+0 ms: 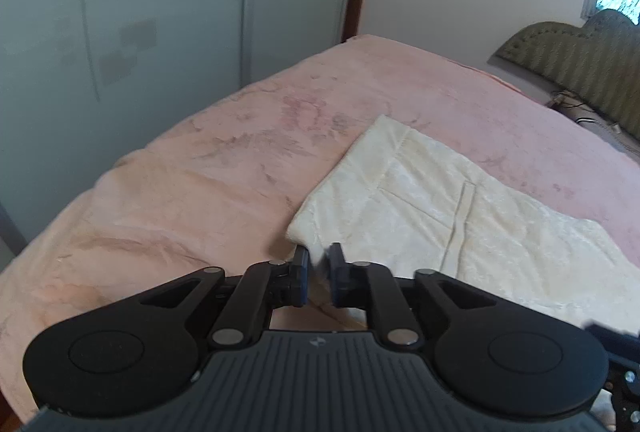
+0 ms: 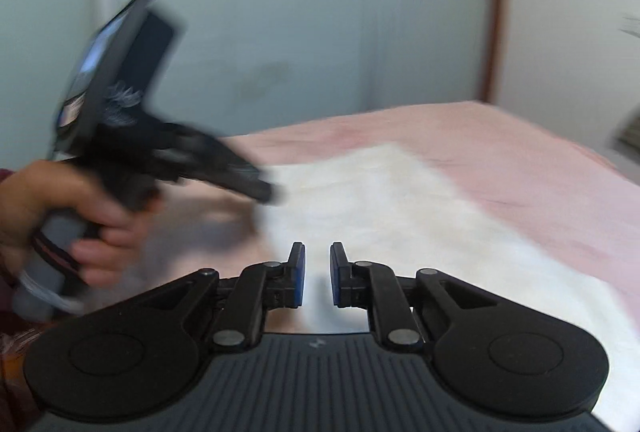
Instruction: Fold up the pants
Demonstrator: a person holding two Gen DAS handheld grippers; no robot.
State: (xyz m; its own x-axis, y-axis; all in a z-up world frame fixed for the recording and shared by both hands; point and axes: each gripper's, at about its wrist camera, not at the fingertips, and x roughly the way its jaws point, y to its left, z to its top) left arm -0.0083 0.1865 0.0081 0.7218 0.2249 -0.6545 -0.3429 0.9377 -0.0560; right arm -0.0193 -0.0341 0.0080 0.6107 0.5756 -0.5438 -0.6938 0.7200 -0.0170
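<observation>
Tongs on the left [image 1: 318,274] pinch the near corner of the cream pants [image 1: 440,200], right tongs [image 2: 318,274] nearly closed over their cloth, which lies flat on the pink bed [image 1: 180,172], folding barely begun.

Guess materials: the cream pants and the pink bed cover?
Pants: looks like plush velvet or fleece, soft sheen with a crushed mottled nap, stitched seams showing; exact fibre unclear. Pink bed cover: seems a fuzzy fleece blanket, matte, with a faint printed pattern and soft rumpled folds at the edge.
</observation>
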